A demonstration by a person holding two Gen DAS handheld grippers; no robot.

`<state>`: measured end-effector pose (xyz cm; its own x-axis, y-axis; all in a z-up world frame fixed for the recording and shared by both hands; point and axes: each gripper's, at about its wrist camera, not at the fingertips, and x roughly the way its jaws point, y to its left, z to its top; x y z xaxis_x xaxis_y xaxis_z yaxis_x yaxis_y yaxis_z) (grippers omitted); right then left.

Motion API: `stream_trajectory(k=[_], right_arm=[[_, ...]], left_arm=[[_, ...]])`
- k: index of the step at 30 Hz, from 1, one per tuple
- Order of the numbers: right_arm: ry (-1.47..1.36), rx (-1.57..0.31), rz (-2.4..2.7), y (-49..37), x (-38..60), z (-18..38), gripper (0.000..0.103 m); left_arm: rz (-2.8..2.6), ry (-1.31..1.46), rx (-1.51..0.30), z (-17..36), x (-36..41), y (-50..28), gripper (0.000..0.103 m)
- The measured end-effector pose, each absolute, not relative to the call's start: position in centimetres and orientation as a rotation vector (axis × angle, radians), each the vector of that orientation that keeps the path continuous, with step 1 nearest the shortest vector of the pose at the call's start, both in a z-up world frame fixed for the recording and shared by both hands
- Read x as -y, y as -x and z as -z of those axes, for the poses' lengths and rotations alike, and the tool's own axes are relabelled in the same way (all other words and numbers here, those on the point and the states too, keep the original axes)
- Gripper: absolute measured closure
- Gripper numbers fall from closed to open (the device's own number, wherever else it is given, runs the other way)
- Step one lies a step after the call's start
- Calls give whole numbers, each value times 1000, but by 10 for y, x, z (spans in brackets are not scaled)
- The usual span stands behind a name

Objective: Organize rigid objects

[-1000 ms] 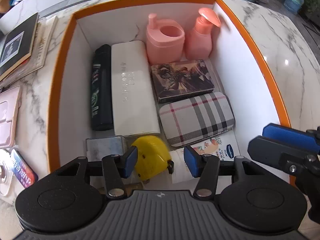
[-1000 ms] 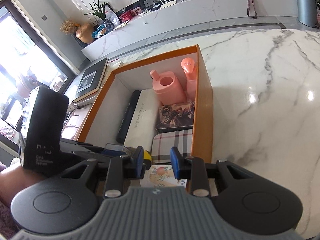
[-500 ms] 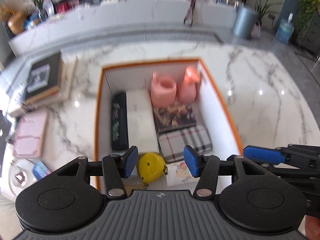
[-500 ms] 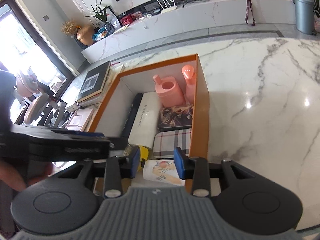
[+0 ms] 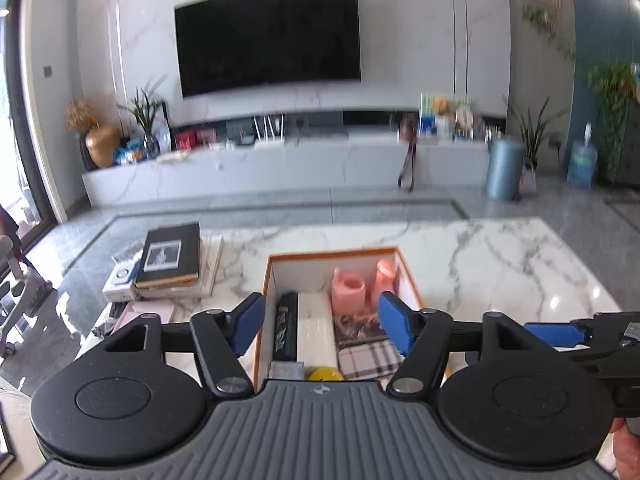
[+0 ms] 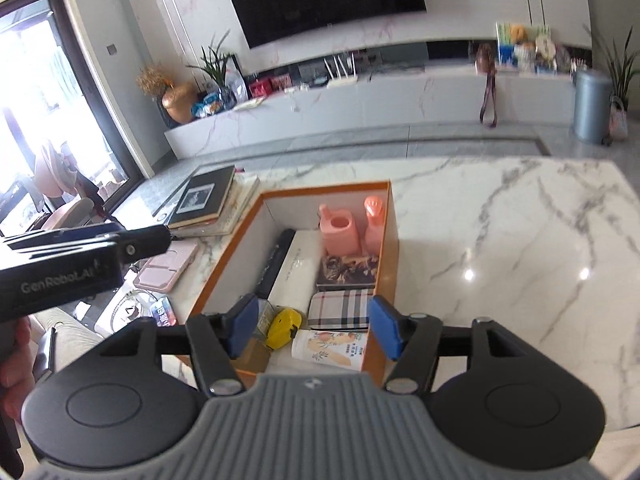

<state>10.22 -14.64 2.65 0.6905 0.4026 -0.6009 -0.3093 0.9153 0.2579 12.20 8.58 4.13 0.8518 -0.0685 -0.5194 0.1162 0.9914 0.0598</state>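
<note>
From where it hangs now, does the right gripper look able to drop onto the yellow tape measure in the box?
Probably yes. The right gripper hangs above the open-topped box with its jaws opening and empty, and the yellow tape measure lies uncovered below, though neighbours crowd its sides.

Wall television point(image 5: 268, 38), gold vase point(image 6: 178, 102)

The left gripper point(image 5: 321, 328) hangs above an orange-rimmed box point(image 5: 340, 253) on a marble table point(image 5: 500, 264), its jaws opening with nothing between them. Inside the box are two pink bottles point(image 5: 349, 290), a white case point(image 5: 316, 330), a black bottle point(image 5: 286, 332), a plaid case point(image 5: 368, 358) and a yellow object point(image 5: 325, 373). Books point(image 5: 170, 256) are stacked to the left, and the right gripper's blue finger point(image 5: 554, 335) shows at the right edge.
</note>
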Motion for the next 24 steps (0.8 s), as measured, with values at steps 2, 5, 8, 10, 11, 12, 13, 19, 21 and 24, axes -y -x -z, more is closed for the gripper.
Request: stream_trajectory(k=[2,5,8,10,11,12,13,19,21,24], right_arm=[[-126,-684,-387,-89,150,-32,31],[-88,-662,-371,-67,155,-38,26],[-55,-648,-341,-47,161,-40,17],[-45,-649,-325,-36,167,-38,17],[-44,-653,-317,-31,170,-36,15],[-44,-657,-310,-25,173,-35,14],[-45,-658,-303,-21,176,-33,13],[-59,-634,-243,7,192,-24,10],[-67,-623,-231,14,197,-22,9],[-44,-591,-201,26,200,-20,9]], left_arm=[[82,-75,-500,-43,-86,-106,11],[68,-32,-479,-42,-88,-89,9],[37,6,-466,-36,-90,-74,9],[20,10,-473,-30,-90,-64,9],[25,9,-476,-27,-90,-60,9],[29,6,-485,-24,-88,-57,9],[27,4,-499,-21,-88,-52,9],[38,11,-507,-8,-76,-27,0],[48,-7,-497,-7,-69,-21,0],[31,-34,-478,-5,-61,-13,0]])
